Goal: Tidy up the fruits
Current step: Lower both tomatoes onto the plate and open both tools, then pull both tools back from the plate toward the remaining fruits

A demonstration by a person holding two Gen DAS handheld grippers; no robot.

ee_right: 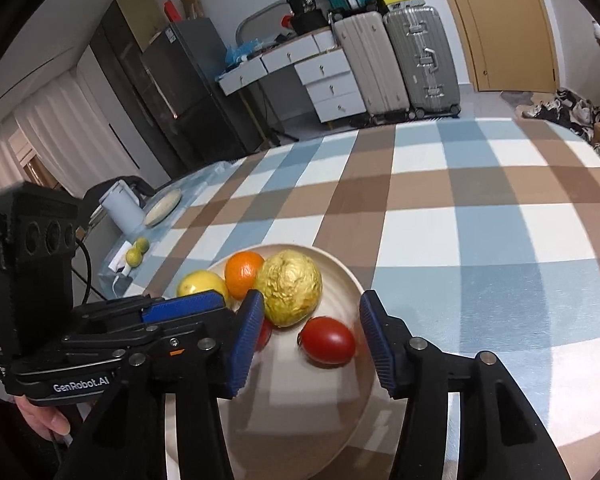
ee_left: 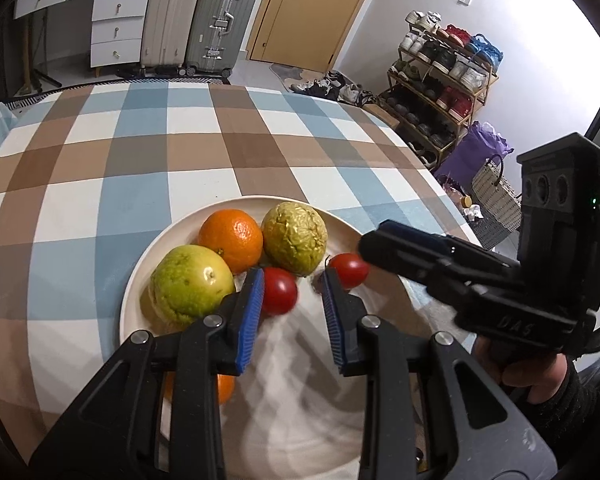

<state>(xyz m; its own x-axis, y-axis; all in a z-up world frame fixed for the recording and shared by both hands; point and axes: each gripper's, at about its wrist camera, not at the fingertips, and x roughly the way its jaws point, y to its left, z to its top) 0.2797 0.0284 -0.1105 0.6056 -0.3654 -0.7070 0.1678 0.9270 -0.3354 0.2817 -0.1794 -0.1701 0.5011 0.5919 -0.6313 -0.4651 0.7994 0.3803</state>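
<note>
- On the counter (ee_left: 100, 160), under a checked cloth of blue, brown and white: a pale round plate (ee_left: 140, 280) with the fruit.
- At the far side of the plate: an orange (ee_left: 232, 240) with a wrinkled yellow-green fruit (ee_left: 294, 238) touching it on the right.
- Left of the orange, touching it: a smooth green fruit (ee_left: 188, 286).
- Nearer the cameras, in the plate's open middle: two tomatoes, apart from each other.
- Left gripper (ee_left: 292, 276): low over the plate, blue pads a little apart, gripping nothing.
- Left tomato (ee_left: 278, 290): right at the tip of this gripper's left pad, partly behind it, clear of the other pad.
- Second orange (ee_left: 225, 388): mostly hidden under the same gripper's left finger, at the plate's near left edge.
- Right gripper (ee_right: 312, 298): jaws wide apart, angled down over the plate.
- Right tomato (ee_right: 328, 342): on the plate between these pads, close to the right one, clear of the left; edge blurred, contact with the right pad not certain.
- Seen from the left wrist: right gripper's tips just above and beside that tomato, a hand (ee_left: 528, 372) in a dark sleeve on its handle.
</note>
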